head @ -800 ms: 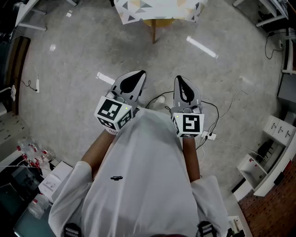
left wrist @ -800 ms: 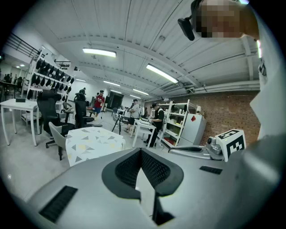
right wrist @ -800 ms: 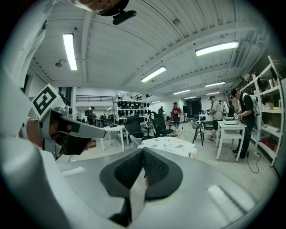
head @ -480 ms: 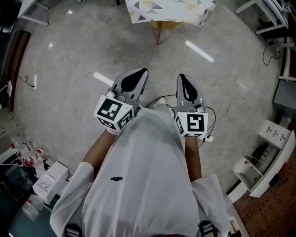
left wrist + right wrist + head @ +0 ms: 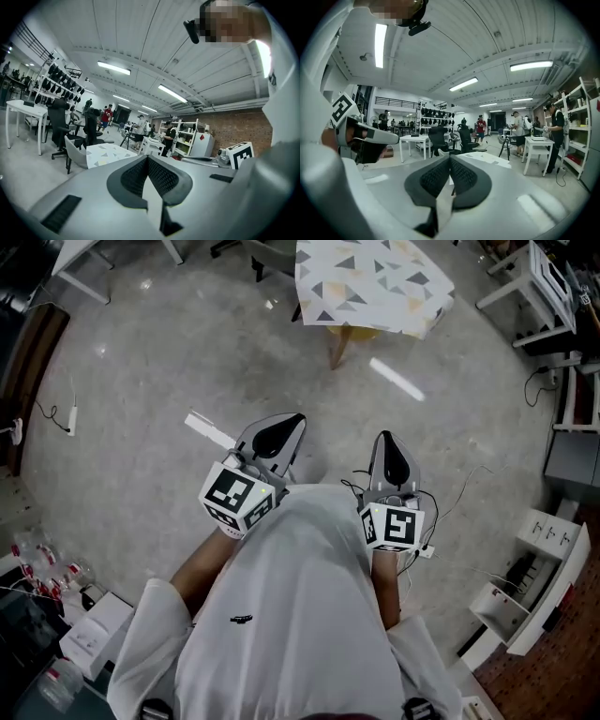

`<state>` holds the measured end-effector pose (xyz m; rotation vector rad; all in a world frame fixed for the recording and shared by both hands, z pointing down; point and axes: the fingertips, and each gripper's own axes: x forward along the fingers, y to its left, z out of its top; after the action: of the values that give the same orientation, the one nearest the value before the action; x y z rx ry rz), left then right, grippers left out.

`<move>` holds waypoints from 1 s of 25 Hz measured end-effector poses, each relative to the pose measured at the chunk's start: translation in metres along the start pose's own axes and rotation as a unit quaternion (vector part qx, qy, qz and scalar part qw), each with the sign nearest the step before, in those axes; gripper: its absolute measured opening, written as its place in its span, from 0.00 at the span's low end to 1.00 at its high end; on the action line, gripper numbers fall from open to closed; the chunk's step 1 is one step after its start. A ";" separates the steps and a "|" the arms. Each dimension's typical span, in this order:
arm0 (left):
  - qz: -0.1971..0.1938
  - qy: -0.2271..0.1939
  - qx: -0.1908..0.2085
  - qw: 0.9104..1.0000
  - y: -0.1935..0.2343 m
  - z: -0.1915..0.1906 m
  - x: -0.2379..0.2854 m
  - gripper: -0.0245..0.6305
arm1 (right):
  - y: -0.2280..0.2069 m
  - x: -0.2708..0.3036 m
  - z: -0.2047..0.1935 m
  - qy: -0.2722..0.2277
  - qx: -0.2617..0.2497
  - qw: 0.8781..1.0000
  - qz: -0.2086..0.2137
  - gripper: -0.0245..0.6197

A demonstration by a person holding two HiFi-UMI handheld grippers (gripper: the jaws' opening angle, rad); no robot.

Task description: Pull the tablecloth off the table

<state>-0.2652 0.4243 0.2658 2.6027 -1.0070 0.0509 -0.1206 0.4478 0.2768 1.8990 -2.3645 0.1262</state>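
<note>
A small table under a white tablecloth (image 5: 372, 284) with grey and yellow triangles stands ahead on the floor, a wooden leg (image 5: 338, 346) showing below the cloth. The same tablecloth (image 5: 108, 153) shows in the left gripper view, and the tablecloth (image 5: 485, 158) shows just past the jaws in the right gripper view. My left gripper (image 5: 286, 420) and right gripper (image 5: 389, 440) are held close to my chest, well short of the table. Both are shut with nothing between the jaws.
Cables (image 5: 450, 479) and a power strip (image 5: 425, 549) lie on the floor to my right. White shelving (image 5: 534, 587) stands at the right, an office chair (image 5: 61, 123) and white desks (image 5: 414, 140) to the left. Several people (image 5: 168, 136) stand further back.
The table has come further into the head view and sits lower in it. Both grippers stay shut near my chest, shifted slightly down and right.
</note>
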 end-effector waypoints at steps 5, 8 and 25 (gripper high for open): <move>-0.001 -0.010 -0.015 1.000 0.025 0.005 -0.011 0.05 | 0.019 0.023 0.009 -0.004 -0.002 1.000 0.001 0.06; -0.006 -0.010 -0.018 1.000 0.033 0.008 0.002 0.05 | 0.014 0.043 0.016 -0.008 -0.004 1.000 0.000 0.06; 0.012 0.058 -0.023 0.998 0.125 0.050 0.285 0.05 | -0.191 0.270 0.015 0.009 0.038 0.999 -0.001 0.06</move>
<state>-0.1393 0.1378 0.3022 2.5152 -0.9862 0.1810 0.0077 0.1431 0.2978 1.9257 -2.3787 0.2345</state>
